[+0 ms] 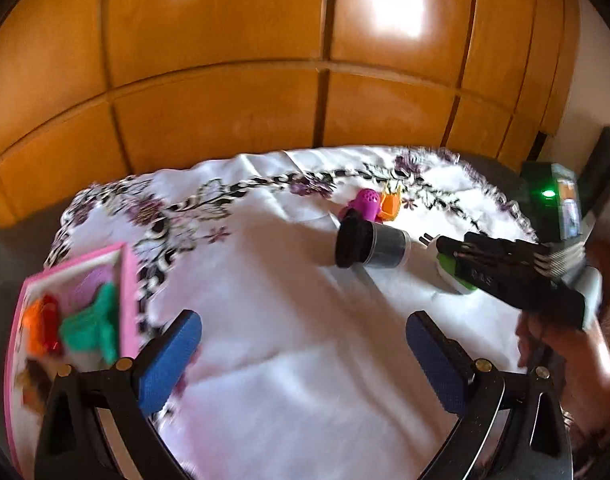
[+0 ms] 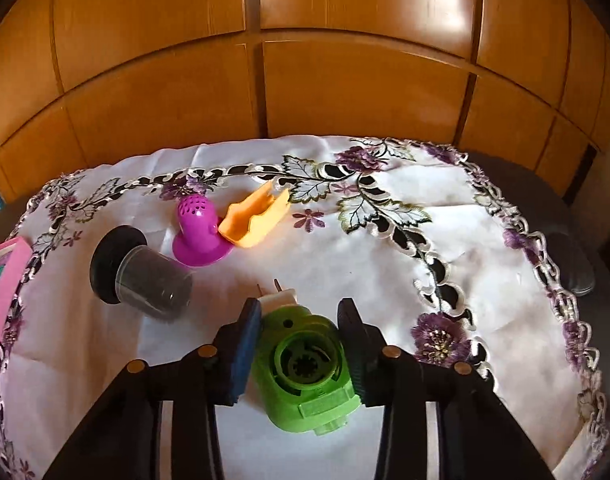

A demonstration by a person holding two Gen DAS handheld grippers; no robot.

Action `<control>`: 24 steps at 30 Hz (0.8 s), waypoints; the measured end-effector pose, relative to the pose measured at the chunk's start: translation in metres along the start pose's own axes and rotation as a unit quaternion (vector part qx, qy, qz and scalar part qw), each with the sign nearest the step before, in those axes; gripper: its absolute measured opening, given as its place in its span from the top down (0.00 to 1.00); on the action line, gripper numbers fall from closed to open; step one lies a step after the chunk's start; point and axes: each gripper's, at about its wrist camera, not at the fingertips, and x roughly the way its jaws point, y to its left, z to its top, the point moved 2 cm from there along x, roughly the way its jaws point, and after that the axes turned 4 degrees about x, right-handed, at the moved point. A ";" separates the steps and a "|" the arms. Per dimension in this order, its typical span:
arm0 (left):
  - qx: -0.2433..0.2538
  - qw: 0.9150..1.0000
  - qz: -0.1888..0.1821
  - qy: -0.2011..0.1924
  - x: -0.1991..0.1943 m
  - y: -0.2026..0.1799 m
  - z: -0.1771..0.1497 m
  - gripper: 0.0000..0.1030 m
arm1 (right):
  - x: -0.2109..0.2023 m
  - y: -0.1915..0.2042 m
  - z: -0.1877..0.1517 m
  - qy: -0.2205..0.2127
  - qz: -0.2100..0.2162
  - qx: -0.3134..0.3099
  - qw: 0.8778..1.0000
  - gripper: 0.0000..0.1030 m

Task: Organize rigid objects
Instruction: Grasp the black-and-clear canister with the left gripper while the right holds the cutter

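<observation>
My right gripper (image 2: 299, 306) is shut on a green plug-in device (image 2: 305, 364) with a white two-pin plug; its blue pads press on both sides as it rests on the floral tablecloth (image 2: 345, 264). Beyond it lie a dark jar with a black lid (image 2: 145, 276) on its side, a magenta perforated cap (image 2: 199, 228) and an orange plastic piece (image 2: 255, 216). My left gripper (image 1: 305, 324) is open over bare cloth with nothing between its fingers. A pink box (image 1: 129, 292) holding green and orange toys sits just left of it. The left wrist view is blurred.
Wooden wardrobe doors (image 2: 345, 80) close off the back. The cloth ends at a dark table edge on the right, where a dark rounded object (image 2: 577, 268) lies. A box with a green light (image 1: 549, 194) stands at the far right. A hand (image 1: 557, 344) holds the right gripper.
</observation>
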 end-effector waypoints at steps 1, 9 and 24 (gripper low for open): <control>0.006 1.000 0.000 0.005 0.009 -0.006 0.006 0.00 | 0.002 -0.001 -0.001 0.002 0.000 -0.001 1.000 0.54; 0.028 0.999 -0.006 0.029 0.064 -0.036 0.041 0.00 | -0.002 -0.013 -0.010 -0.030 -0.027 0.033 0.999 0.52; 0.095 0.994 0.009 0.047 0.135 -0.069 0.073 0.04 | -0.007 -0.037 -0.014 -0.056 -0.049 0.096 0.993 0.52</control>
